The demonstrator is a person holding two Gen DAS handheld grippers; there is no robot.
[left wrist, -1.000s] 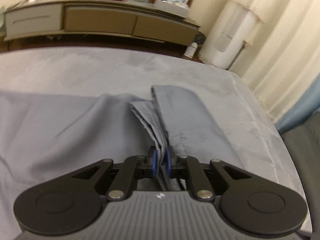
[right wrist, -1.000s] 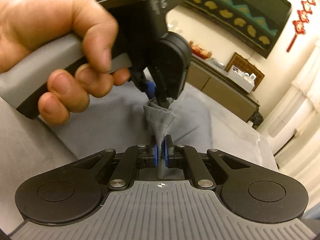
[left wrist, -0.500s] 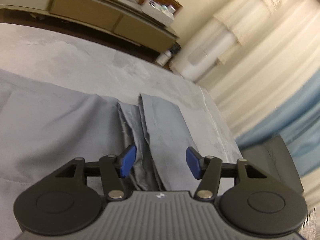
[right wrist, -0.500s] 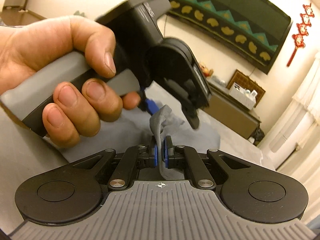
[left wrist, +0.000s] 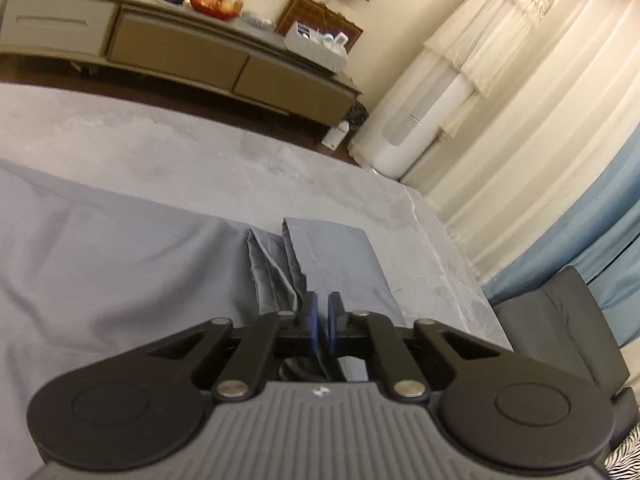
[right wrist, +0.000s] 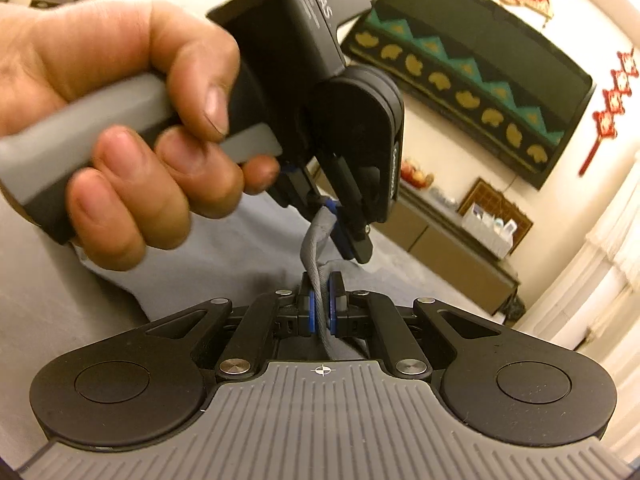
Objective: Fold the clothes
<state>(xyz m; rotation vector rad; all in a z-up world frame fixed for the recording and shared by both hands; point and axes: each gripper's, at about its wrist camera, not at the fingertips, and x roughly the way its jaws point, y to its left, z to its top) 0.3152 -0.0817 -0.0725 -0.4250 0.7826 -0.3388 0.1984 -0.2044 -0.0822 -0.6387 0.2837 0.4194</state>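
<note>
A blue-grey garment lies spread on the grey bed, with a folded panel and bunched pleats ahead of my left gripper. My left gripper is shut, its blue pads pinching a fold of the garment's edge. In the right wrist view my right gripper is shut on a twisted strip of the same garment, which rises to the left gripper held in a hand just above and ahead.
The grey bed cover reaches to a far edge. A long low cabinet stands against the back wall. A white tower appliance and curtains are at the right. A dark chair sits beside the bed's right edge.
My left gripper was shut on the fabric, opened half a second ago, and has shut again on a fold. My right gripper has stayed shut on the garment.
</note>
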